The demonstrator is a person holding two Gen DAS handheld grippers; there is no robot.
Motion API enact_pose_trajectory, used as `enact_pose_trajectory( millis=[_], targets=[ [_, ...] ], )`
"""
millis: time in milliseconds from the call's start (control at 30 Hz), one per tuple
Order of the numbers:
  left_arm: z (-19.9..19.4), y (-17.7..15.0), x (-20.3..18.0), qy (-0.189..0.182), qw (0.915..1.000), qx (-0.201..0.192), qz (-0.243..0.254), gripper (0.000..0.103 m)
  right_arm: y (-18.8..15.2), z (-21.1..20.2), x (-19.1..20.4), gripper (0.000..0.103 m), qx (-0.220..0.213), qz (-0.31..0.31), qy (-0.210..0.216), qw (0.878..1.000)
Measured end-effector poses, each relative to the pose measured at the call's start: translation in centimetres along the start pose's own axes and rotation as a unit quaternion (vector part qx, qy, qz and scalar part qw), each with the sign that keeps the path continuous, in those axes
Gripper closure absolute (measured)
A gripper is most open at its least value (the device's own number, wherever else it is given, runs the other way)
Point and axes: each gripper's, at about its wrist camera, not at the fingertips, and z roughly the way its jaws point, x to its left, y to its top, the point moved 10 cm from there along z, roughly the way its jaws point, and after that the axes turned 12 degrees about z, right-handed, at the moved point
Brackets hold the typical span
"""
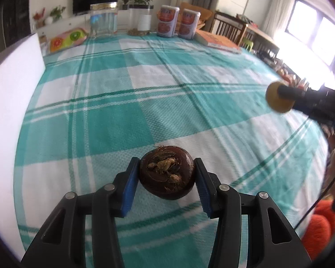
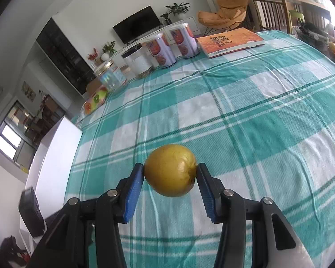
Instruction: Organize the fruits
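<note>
Two hand-held grippers each carry a fruit above a table (image 1: 158,71) spread with a teal-and-white checked cloth; the left gripper (image 1: 166,177) has its blue fingers (image 1: 130,185) clamped on either side of a dark brown, flattish round fruit (image 1: 166,175), its tufted crown turned toward the camera and its broad face lying across the gap between the fingers; the right gripper (image 2: 170,176) grips a yellow apple-like fruit (image 2: 170,170) in the same way, fingers (image 2: 135,188) pressed to its left and right flanks, dimpled end facing right. Seen from the left wrist, the yellow fruit (image 1: 278,97) hangs farther out and well to the right, held clear of the cloth and well apart from the brown one. At the far edge stand a glass jar (image 1: 103,20), two printed tins (image 1: 177,21) and an orange book (image 1: 216,41); no bowl or tray for the fruit can be made out with certainty, though a fruit-patterned item (image 1: 67,38) lies at the far left corner; the left hand appears nearer to it, so any delivery there probably falls first to that side.
</note>
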Motion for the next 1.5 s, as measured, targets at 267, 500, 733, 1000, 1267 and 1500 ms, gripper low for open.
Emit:
enact_pose_trajectory(
  millis=[267, 500, 733, 1000, 1267, 1500],
  targets=[
    [-18.5, -1.2, 3.8, -0.061, 0.9914, -0.075, -0.088, 0.053, -9.2, -2.0, 20.1, 0.054, 0.081, -0.159, 0.146, 0.973],
    [-23.5, -8.1, 19.0, 0.137, 0.9726, -0.036, -0.185, 0.053, -20.4, -0.3, 35.0, 0.054, 0.178, -0.286, 0.213, 0.917],
    [-23.2, -12.5, 24.3, 0.218, 0.9524, 0.012, -0.213, 0.030, -26.0, 4.0, 37.9, 0.050, 0.210, -0.335, 0.158, 0.905],
    [-29.4, -9.7, 23.6, 0.405, 0.9058, -0.013, -0.125, 0.003, -21.1, 0.6, 38.5, 0.019, 0.140, -0.317, 0.151, 0.926],
    [-28.7, -12.3, 24.4, 0.404, 0.8987, 0.044, -0.166, 0.001, -22.2, -0.8, 37.0, 0.017, 0.145, -0.332, 0.115, 0.925],
    [-29.6, -13.2, 23.5, 0.384, 0.9051, 0.038, -0.179, 0.001, -24.1, -1.0, 36.7, 0.017, 0.155, -0.343, 0.099, 0.921]
  ],
)
